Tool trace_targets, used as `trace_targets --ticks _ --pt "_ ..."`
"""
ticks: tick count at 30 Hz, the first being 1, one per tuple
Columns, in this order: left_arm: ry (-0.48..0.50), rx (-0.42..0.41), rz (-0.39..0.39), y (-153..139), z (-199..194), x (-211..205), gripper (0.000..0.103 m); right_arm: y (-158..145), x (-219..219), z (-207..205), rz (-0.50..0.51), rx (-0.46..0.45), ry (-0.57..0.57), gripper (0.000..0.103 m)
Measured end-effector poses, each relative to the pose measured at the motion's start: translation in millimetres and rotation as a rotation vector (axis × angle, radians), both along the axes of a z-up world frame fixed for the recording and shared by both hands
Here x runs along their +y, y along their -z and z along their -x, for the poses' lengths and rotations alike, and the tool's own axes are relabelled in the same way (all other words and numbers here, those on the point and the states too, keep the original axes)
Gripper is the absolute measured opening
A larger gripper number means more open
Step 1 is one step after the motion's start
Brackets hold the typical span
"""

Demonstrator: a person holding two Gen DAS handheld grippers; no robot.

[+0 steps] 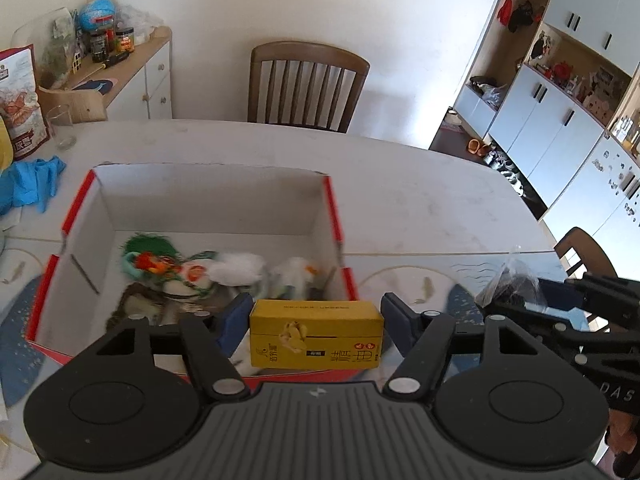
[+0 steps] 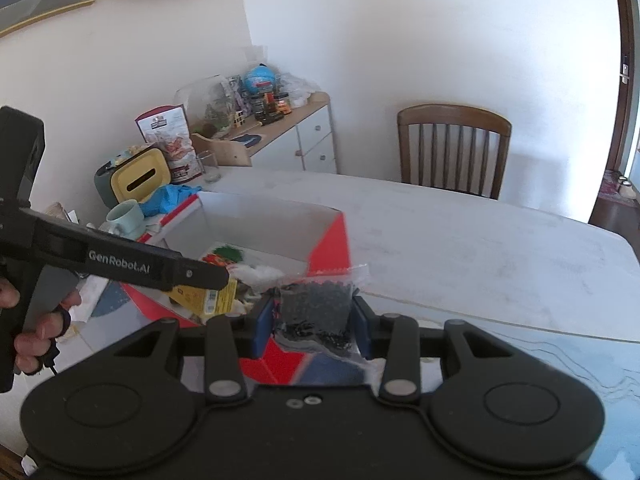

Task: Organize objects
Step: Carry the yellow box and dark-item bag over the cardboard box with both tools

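In the left wrist view, the left gripper (image 1: 316,316) sat in the lower centre of the frame with a yellow carton (image 1: 316,334) between its blue pads (image 1: 234,318). A small gap showed on each side of the carton, so the pads did not press on it. The carton was over the near edge of the open cardboard box (image 1: 212,208), which held mixed small items. In the right wrist view, the right gripper (image 2: 314,322) was clamped on a clear bag of black beads (image 2: 316,304), lower centre, just beside the box's red corner. Both stood above the white table (image 2: 480,232).
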State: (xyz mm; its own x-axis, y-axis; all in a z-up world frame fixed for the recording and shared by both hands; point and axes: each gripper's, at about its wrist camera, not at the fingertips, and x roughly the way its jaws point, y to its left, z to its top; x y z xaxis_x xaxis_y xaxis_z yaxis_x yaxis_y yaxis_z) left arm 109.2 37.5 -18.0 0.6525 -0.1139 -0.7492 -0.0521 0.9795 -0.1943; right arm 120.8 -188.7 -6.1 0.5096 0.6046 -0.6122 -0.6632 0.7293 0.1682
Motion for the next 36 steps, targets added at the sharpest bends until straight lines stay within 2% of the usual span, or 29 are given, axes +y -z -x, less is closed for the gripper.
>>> trace_targets --ticks 7,18,27,34,36 --pt "-0.004 0.011 -0.007 12 -4 41 0.070 3 41 -5 0.010 0.004 -0.002 0.039" --pt "-0.035 0.039 -0.045 35 -28 104 0.070 28 110 -21 0.080 0.017 -0.033 0.039" --pt "-0.050 0.075 -0.072 61 -42 130 0.070 50 149 -30 0.136 0.030 -0.056 0.039" --pt "-0.029 0.092 -0.088 75 -48 133 0.070 67 163 -37 0.186 0.050 -0.053 0.039" --pt "-0.019 0.089 -0.116 77 -49 130 0.070 72 167 -37 0.205 0.056 -0.058 0.039"
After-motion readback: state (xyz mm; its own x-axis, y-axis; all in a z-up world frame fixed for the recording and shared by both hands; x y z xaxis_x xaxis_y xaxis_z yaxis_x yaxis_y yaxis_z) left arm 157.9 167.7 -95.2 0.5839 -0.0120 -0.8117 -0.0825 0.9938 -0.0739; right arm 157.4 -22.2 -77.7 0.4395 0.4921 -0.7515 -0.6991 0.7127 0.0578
